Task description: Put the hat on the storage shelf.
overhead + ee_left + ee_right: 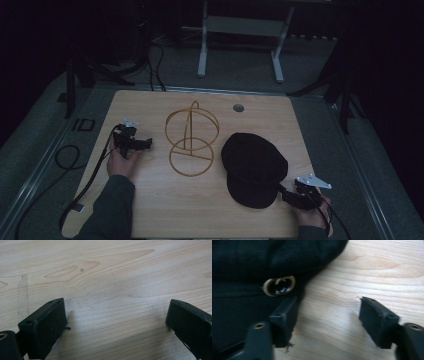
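Note:
A black cap [254,167] lies on the wooden table [165,205], right of centre. A gold wire stand [192,139], made of rings on a round base, rises left of the cap. My right gripper [283,192] sits at the cap's near right edge, open. In the right gripper view its left finger [284,317] rests over the cap's brim [244,315], near a gold metal emblem [279,286], while the right finger [377,320] is over bare wood. My left gripper [148,143] hovers left of the stand, open. Bare wood [115,302] lies between its fingers.
A round cable hole [238,107] sits near the table's far edge. White table legs [202,55] stand on the grey floor beyond. Black cables [65,160] trail off the table's left side.

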Demonstrator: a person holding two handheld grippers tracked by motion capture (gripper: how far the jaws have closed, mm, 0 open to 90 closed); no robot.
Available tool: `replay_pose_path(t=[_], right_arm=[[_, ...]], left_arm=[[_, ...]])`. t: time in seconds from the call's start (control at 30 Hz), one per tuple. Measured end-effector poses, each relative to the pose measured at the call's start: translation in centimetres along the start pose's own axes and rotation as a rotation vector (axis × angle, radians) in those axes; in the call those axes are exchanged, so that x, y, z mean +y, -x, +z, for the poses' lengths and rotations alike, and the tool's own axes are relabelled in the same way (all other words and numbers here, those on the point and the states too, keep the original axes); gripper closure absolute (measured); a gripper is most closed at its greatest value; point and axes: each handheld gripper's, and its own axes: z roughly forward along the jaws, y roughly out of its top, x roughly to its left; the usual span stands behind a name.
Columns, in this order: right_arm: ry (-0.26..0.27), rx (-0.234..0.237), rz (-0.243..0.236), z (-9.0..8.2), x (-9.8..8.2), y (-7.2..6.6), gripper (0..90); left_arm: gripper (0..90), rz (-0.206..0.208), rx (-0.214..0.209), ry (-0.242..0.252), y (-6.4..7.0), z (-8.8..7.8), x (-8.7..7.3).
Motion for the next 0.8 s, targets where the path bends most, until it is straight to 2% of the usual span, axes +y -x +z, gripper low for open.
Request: replay_pose_path(t=[0.3, 0.37, 0.53, 0.6, 0.63, 0.7, 0.8], right_arm=[[-0.001, -0.007, 0.010, 0.0, 0.0, -0.1, 33.9], [-0.013, -0.013, 0.011, 0.0, 0.2, -0.2, 34.2], [-0.057, -0.012, 0.013, -0.3, 0.6, 0.0, 41.7], [-0.087, -0.004, -0.003, -0.6, 0.9, 0.0, 44.4], [-0.087, -0.004, -0.003, -0.6, 0.9, 0.0, 44.4], [-0.101, 0.001, -0.037, -1.1, 1.0, 0.0, 45.1], [-0.104, 0.005, -0.051, -1.5, 1.1, 0.0, 45.1]], left_arm=[[2.9, 0.000, 0.001, 0.000, 0.0, 0.0, 0.0], [2.9, 0.000, 0.000, 0.000, 0.0, 0.0, 0.0], [2.9, -0.001, 0.000, 0.000, 0.0, 0.0, 0.0], [2.9, -0.001, 0.001, 0.000, 0.0, 0.0, 0.0], [2.9, -0.001, 0.001, 0.000, 0.0, 0.0, 0.0], [2.9, -0.001, 0.002, 0.001, 0.0, 0.0, 0.0], [2.9, -0.001, 0.001, 0.000, 0.0, 0.0, 0.0]])
